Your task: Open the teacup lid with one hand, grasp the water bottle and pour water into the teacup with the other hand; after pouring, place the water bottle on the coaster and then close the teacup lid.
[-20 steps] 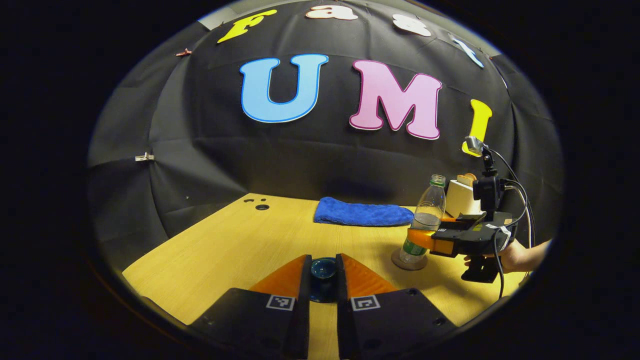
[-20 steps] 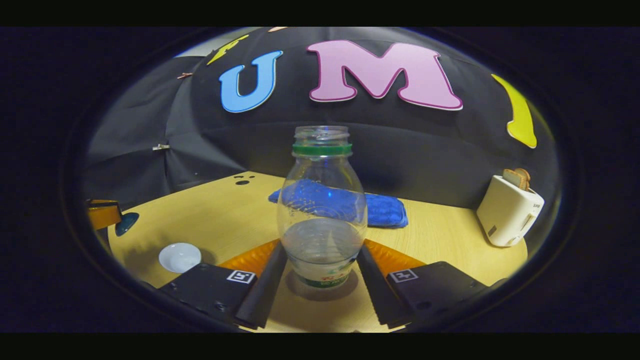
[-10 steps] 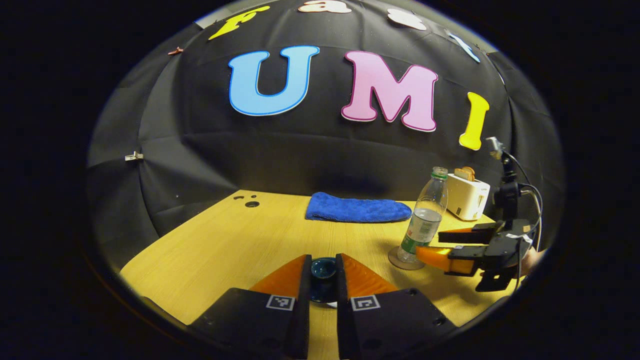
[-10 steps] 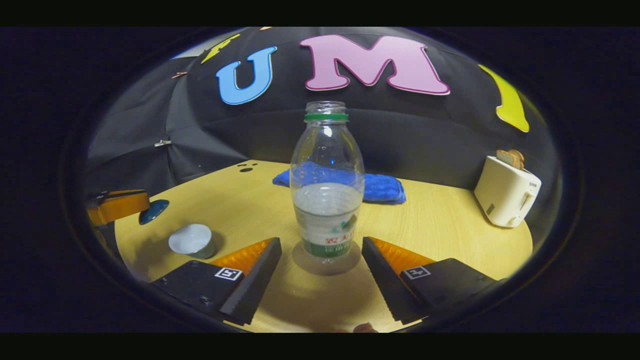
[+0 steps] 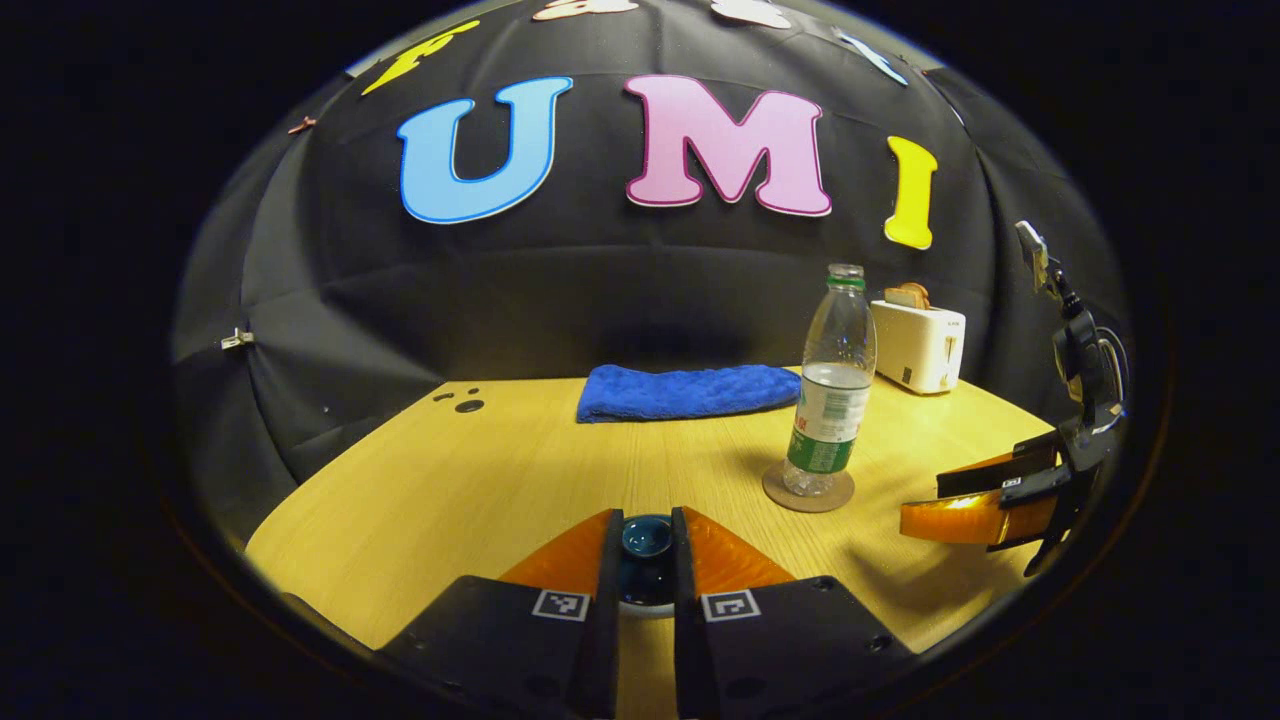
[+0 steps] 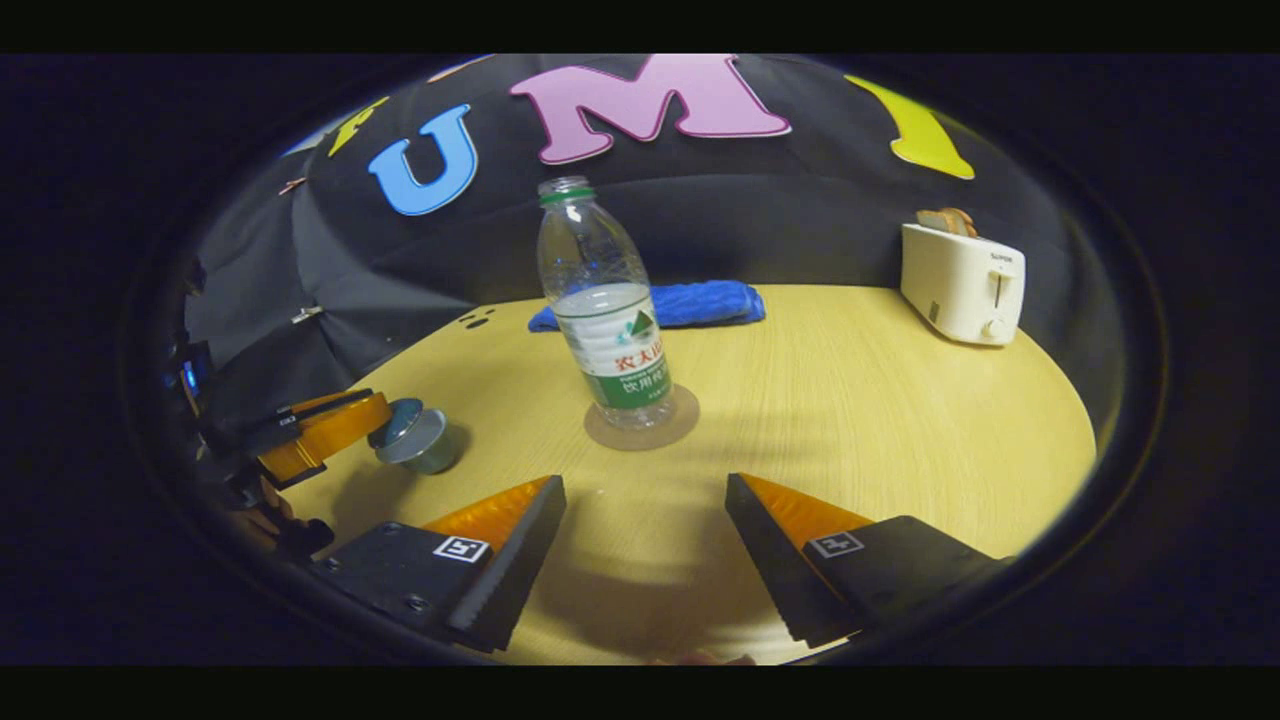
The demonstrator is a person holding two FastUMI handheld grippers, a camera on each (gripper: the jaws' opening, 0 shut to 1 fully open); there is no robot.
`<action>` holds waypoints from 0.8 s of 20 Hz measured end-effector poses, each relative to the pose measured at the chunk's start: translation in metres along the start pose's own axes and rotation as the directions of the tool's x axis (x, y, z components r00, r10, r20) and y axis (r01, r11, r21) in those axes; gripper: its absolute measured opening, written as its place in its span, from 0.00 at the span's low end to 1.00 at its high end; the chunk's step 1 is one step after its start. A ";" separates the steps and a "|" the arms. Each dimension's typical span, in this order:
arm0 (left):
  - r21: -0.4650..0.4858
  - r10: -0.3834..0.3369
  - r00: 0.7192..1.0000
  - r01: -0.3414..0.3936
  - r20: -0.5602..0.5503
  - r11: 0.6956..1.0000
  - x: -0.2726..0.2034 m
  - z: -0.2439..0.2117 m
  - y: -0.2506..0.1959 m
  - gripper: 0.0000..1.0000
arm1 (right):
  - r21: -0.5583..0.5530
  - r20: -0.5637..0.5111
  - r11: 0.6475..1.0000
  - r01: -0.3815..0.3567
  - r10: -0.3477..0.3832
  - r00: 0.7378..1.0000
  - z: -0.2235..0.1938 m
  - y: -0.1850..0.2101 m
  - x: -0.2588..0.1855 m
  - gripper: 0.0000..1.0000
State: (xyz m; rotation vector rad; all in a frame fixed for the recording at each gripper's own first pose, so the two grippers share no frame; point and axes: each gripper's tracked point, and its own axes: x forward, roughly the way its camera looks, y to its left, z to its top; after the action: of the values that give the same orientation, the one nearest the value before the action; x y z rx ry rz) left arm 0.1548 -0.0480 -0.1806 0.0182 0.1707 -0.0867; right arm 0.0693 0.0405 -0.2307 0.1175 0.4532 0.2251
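Left gripper (image 5: 646, 545) pinches the teacup lid (image 5: 646, 537) by its knob; the teacup (image 6: 421, 442) sits directly beneath, lid seemingly at the rim, so closing looks like straight down. Right gripper (image 6: 645, 540), fingers spread, holds nothing. One water bottle (image 6: 603, 305) stands upright on one coaster (image 6: 680, 420). Farther off: one blue towel (image 5: 688, 390), one toaster (image 6: 962, 282).

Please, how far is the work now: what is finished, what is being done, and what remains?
Finished: the water bottle stands upright on the coaster, and the right gripper is open, clear of it. In hand: the left gripper is shut on the teacup lid, by the teacup. Remaining: seat the lid fully and release it.
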 end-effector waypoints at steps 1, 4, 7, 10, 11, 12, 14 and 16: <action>0.003 0.000 1.000 0.000 -0.001 1.000 0.001 -0.002 -0.001 0.26 | 0.000 0.007 1.000 0.009 -0.009 1.000 0.001 -0.004 -0.003 0.99; 0.010 0.001 1.000 -0.001 -0.012 1.000 0.005 -0.007 -0.002 0.27 | -0.014 0.026 1.000 0.028 -0.027 0.999 0.007 -0.008 -0.008 0.99; 0.021 0.012 1.000 -0.012 -0.026 1.000 0.008 -0.013 0.001 0.28 | -0.039 0.038 0.999 0.039 -0.037 0.999 0.009 -0.008 -0.011 0.99; 0.026 0.015 1.000 -0.014 -0.023 1.000 0.008 -0.013 0.001 0.27 | -0.062 0.040 0.997 0.038 -0.035 0.999 0.009 -0.004 -0.013 0.99; 0.032 0.017 1.000 -0.016 -0.023 0.999 0.009 -0.013 0.000 0.33 | -0.066 0.040 0.997 0.036 -0.033 0.999 0.009 -0.002 -0.014 0.99; 0.035 0.019 1.000 -0.019 -0.025 0.999 0.009 -0.013 0.000 0.33 | -0.069 0.041 0.997 0.036 -0.034 0.999 0.009 -0.001 -0.015 1.00; 0.040 0.016 1.000 -0.016 -0.006 0.999 0.005 -0.006 -0.001 0.32 | -0.073 0.045 0.996 0.043 -0.040 0.998 0.011 0.001 -0.020 1.00; 0.050 0.004 1.000 -0.005 0.015 0.999 -0.003 0.005 -0.003 0.58 | -0.072 0.049 0.996 0.057 -0.054 0.997 0.017 0.001 -0.027 1.00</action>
State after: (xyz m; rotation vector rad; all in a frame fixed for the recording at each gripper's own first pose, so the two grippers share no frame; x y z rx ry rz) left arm 0.1530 -0.0507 -0.1748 0.0677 0.1534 -0.0865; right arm 0.0531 0.0337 -0.2038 0.0383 0.4002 0.1839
